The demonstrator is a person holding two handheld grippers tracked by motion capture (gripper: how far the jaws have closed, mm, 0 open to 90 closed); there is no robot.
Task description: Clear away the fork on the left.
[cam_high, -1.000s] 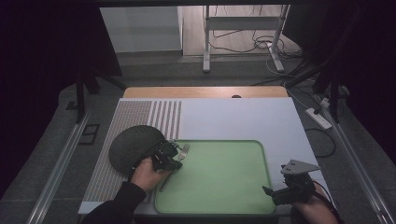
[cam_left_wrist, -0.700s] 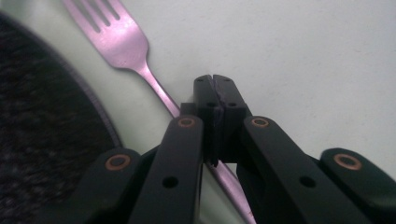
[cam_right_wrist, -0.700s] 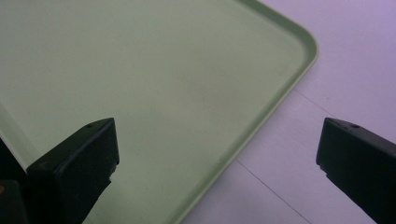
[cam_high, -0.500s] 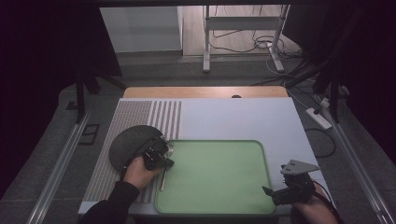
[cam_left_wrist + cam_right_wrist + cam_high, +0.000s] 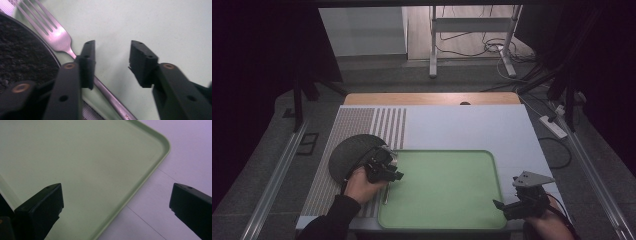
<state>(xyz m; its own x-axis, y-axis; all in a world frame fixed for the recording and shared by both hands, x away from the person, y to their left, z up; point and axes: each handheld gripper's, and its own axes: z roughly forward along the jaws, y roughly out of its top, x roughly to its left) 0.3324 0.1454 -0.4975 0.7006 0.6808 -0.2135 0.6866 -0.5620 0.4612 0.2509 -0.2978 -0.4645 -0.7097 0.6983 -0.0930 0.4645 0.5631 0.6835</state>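
Fork [image 5: 58,41]: handle end cut off at the bottom edge of the left gripper view, outer tines run off the top-left corner. One stretch of the handle is hidden behind the left-hand jaw. In the high view it's just a thin metal sliver [image 5: 385,194] below the left gripper [image 5: 393,172], hard to make out; looks like it lies at the tray's left rim, partly over the edge.

Left gripper [image 5: 111,65]: jaws parted, nothing between them. Fork handle passes under and beside the left-hand jaw, not in the gap. Contact can't be judged.

Right gripper [image 5: 116,202]: jaws spread wide, empty, over the near right corner of the tray [image 5: 160,157]. In the high view it sits at that corner [image 5: 507,207], with the hand under it partly cut off by the frame bottom.

Materials:
- Fork: shiny brushed metal, four tines, slim round-edged handle.
- Tray [image 5: 492,165]: pale green, matte smooth plastic look, rounded corners, raised lip.
- Dark round plate [image 5: 344,155]: speckled, rough-looking surface, thin rim; right part covered by the left hand [image 5: 362,182] and gripper. In the left gripper view its edge [image 5: 22,55] lies just beside the fork neck.
- Table top [image 5: 462,125]: light, smooth; ribbed or striped mat [image 5: 357,125] on the left.
- Jaws: black blocky pads, brass-coloured pivot screws.
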